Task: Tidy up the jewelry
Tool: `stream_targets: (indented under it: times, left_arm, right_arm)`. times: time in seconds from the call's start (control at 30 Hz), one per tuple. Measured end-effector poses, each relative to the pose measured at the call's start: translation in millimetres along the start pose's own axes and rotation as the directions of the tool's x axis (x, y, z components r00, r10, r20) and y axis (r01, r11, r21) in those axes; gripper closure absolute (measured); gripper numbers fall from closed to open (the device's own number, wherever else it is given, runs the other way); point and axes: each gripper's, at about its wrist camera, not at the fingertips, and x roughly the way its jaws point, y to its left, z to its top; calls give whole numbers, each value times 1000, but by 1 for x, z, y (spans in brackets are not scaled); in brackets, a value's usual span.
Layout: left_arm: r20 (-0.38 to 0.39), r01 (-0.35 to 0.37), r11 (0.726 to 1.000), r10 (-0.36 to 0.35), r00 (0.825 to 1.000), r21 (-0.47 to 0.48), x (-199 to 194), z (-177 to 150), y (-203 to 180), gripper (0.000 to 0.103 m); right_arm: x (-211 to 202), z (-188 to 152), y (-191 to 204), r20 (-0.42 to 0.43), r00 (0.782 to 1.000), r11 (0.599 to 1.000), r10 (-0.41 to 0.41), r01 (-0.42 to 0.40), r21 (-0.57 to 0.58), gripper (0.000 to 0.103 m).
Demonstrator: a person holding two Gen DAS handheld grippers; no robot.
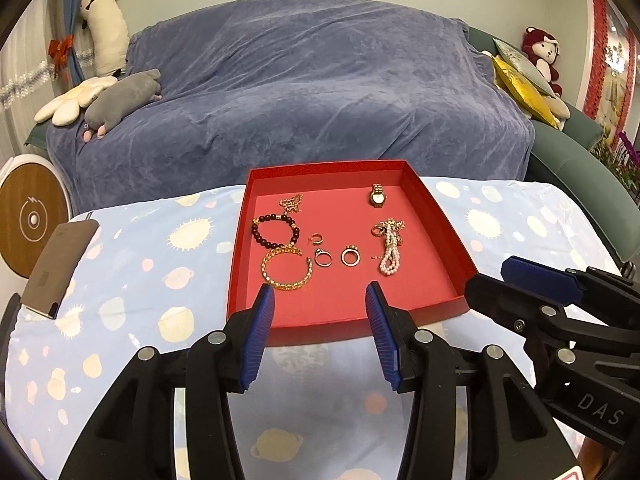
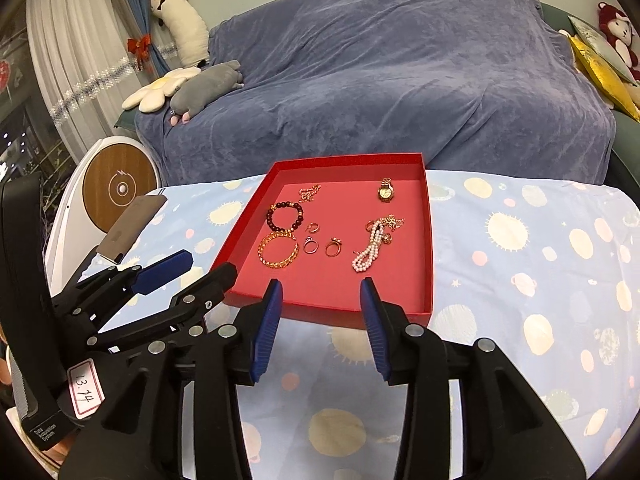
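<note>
A shallow red tray (image 1: 436, 216) (image 2: 427, 240) sits on a table with a blue patterned cloth. In it lie a gold watch (image 1: 377, 196) (image 2: 386, 191), a pearl strand tangled with a gold chain (image 1: 390, 246) (image 2: 372, 242), two rings (image 1: 323, 258) (image 1: 351, 256), a small hoop earring (image 1: 316, 237), a gold bangle (image 1: 286, 270) (image 2: 279, 250), a dark bead bracelet (image 1: 275, 231) (image 2: 285, 216) and a gold chain (image 1: 291, 202) (image 2: 309, 192). My left gripper (image 1: 320, 296) is open and empty at the tray's near edge. My right gripper (image 2: 321, 292) is open and empty there too.
A brown phone-like slab (image 1: 58, 264) (image 2: 130, 226) lies at the table's left edge. A sofa under a blue throw (image 1: 312, 92) stands behind the table, with plush toys (image 1: 120, 98) on it. A round white and wood device (image 1: 28, 220) stands at the left.
</note>
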Motion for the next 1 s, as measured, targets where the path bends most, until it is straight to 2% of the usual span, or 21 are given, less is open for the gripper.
stream_targets:
  times: [0.17, 0.33, 0.43, 0.6, 0.73, 1.0]
  left_arm:
    - [-11, 3, 1000, -3, 1000, 14, -7, -21, -6, 54]
    - [-8, -18, 1000, 18, 1000, 13, -11, -44, -7, 40]
    - [-6, -40, 999, 40, 999, 6, -8, -60, -6, 36]
    - [-59, -49, 998, 46, 997, -40, 5, -70, 3, 35]
    - [-61, -70, 995, 66, 996, -69, 7, -73, 12, 24]
    - [-74, -78, 989, 69, 995, -124, 16, -72, 24, 21]
  right_arm:
    - [-9, -23, -3, 9, 1000, 1000, -19, 19, -5, 56]
    - [-15, -47, -8, 19, 999, 999, -43, 43, 9, 40]
    - [-11, -61, -10, 12, 997, 997, -78, 77, 23, 33]
    - [2, -69, -8, -6, 990, 990, -138, 139, 31, 25]
    - [4, -71, -8, 30, 982, 983, -185, 185, 21, 12]
    - [14, -71, -5, 17, 979, 980, -201, 201, -1, 11]
